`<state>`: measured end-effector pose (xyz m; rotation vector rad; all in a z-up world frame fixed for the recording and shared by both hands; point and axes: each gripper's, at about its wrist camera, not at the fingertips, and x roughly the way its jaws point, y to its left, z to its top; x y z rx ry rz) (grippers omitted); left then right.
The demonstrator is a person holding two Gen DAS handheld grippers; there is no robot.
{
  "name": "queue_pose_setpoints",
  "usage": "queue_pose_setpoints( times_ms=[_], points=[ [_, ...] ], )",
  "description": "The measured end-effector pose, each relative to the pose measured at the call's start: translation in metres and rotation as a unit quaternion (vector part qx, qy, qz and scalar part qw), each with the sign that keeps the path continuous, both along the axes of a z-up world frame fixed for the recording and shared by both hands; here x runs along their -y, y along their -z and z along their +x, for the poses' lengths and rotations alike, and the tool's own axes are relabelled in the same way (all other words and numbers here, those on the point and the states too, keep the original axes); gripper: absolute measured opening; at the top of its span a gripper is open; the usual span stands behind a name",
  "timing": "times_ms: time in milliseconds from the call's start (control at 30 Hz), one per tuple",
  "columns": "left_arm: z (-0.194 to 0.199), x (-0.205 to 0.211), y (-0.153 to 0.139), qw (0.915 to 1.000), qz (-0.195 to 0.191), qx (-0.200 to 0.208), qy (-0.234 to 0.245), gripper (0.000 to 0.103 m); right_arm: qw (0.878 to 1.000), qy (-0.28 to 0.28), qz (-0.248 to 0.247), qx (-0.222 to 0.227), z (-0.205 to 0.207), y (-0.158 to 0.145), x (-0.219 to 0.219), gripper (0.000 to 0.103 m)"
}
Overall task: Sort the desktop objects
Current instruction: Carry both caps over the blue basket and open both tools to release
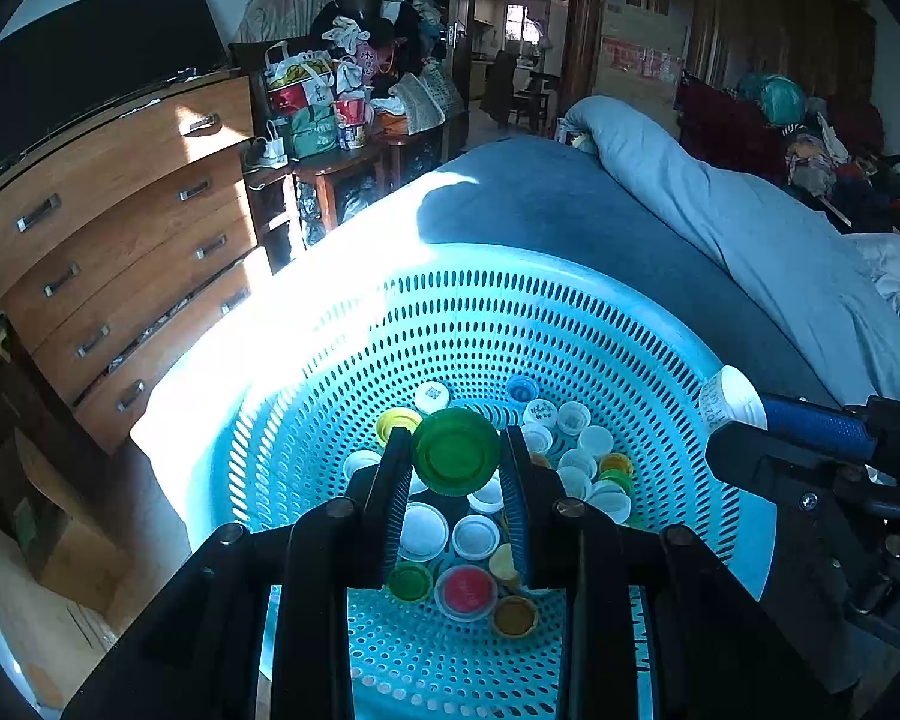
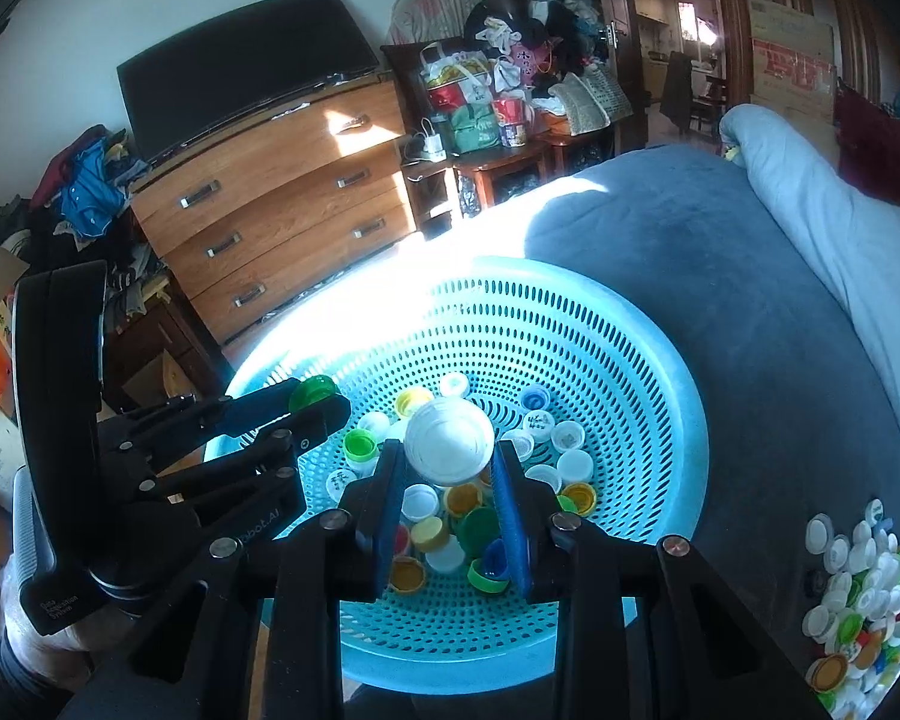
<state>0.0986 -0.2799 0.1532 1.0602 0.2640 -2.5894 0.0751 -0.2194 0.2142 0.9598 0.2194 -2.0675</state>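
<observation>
A round turquoise perforated basket (image 1: 570, 312) (image 2: 648, 360) sits on the bed and holds several loose bottle caps. My left gripper (image 1: 456, 444) is shut on a green cap (image 1: 456, 450) above the basket's middle. In the right wrist view that same left gripper (image 2: 321, 399) comes in from the left over the rim with the green cap (image 2: 312, 390) in its tips. My right gripper (image 2: 449, 456) is shut on a white cap (image 2: 449, 441) over the basket. In the left wrist view it (image 1: 732, 414) enters at the right with the white cap (image 1: 732, 399).
A heap of mixed caps (image 2: 858, 594) lies on the grey-blue bedsheet (image 2: 750, 330) to the basket's right. A rolled light-blue duvet (image 1: 750, 222) lies behind. A wooden chest of drawers (image 1: 120, 240) with a TV on it stands left, and a cluttered side table (image 1: 342, 132) beyond.
</observation>
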Motion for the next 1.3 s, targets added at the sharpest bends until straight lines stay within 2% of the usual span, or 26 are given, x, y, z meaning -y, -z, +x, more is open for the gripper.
queue_pose_setpoints(
  times_ms=[1100,1133,1167,1233,1267,1300],
  points=[
    [-0.002,0.003,0.012,0.9999,0.007,0.010,-0.001,0.025,1.000,0.005,0.004,0.008,-0.006,0.012,0.010,0.033],
    [-0.002,0.004,0.012,0.9999,0.007,0.011,-0.003,0.026,1.000,0.006,0.003,0.007,-0.006,0.012,0.009,0.033],
    [-0.002,0.004,0.013,0.9999,0.007,0.010,-0.004,0.032,1.000,0.007,0.002,0.006,-0.006,0.012,0.009,0.033],
    [-0.001,0.005,0.013,0.9999,0.003,0.007,-0.008,0.045,1.000,0.010,0.000,0.005,-0.007,0.012,0.008,0.045],
    [0.000,0.005,0.012,0.9999,0.001,0.006,-0.010,0.046,1.000,0.012,-0.001,0.005,-0.008,0.012,0.007,0.052],
    [-0.001,0.004,0.013,0.9999,0.001,0.007,-0.012,0.046,1.000,0.014,-0.002,0.006,-0.008,0.011,0.007,0.053]
  ],
)
